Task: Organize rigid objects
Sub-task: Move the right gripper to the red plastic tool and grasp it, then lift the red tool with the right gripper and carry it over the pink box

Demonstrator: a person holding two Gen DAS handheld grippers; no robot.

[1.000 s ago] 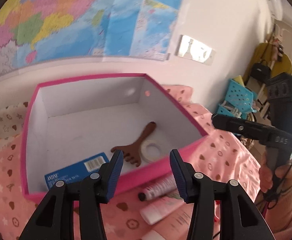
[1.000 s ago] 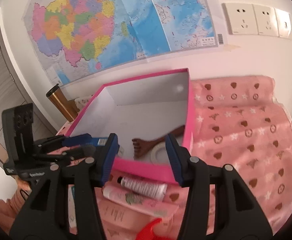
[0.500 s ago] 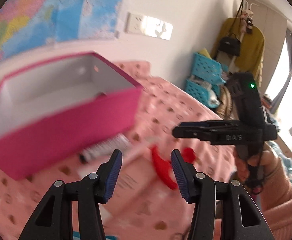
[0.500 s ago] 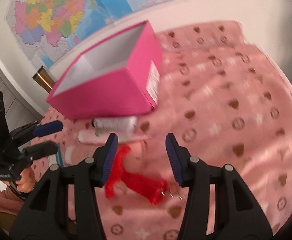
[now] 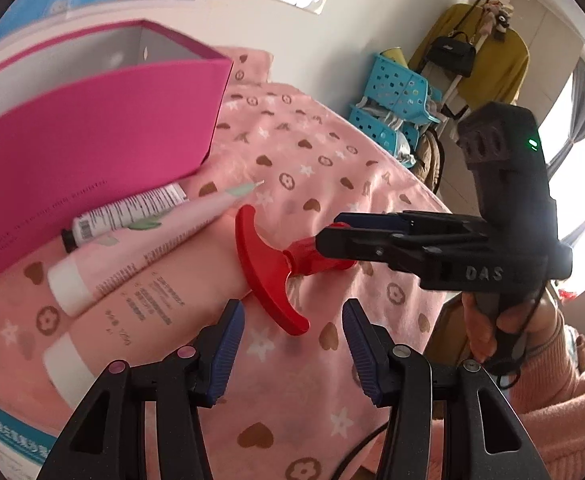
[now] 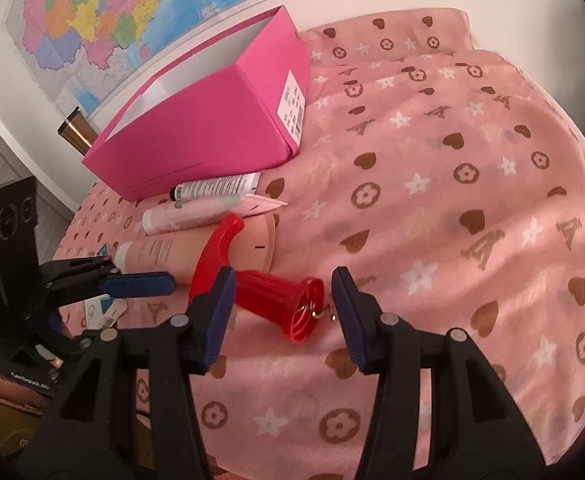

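Observation:
A red plastic tool with a T-shaped handle (image 5: pixel 266 264) lies on the pink blanket (image 6: pixel 432 184); it also shows in the right wrist view (image 6: pixel 268 290), with a small metal hook at its bell end. My right gripper (image 6: pixel 282 310) is open, its jaws on either side of the bell end, just above it. My left gripper (image 5: pixel 292 346) is open and empty, just in front of the handle. A pink open box (image 6: pixel 212 120) stands behind; its inside is hidden now. Three tubes lie by it: a white one (image 6: pixel 216 189), a pink one (image 6: pixel 196 216), a large peach one (image 6: pixel 164 254).
A blue-and-white packet (image 5: pixel 16 444) lies at the near left edge of the blanket. A bronze flask (image 6: pixel 74 132) stands behind the box by the wall with maps. Blue baskets (image 5: pixel 400 96) and a coat rack stand beyond the bed's right side.
Both grippers have pulled back from over the box and come down low over the blanket. The right gripper now straddles the red tool. Both stay open.

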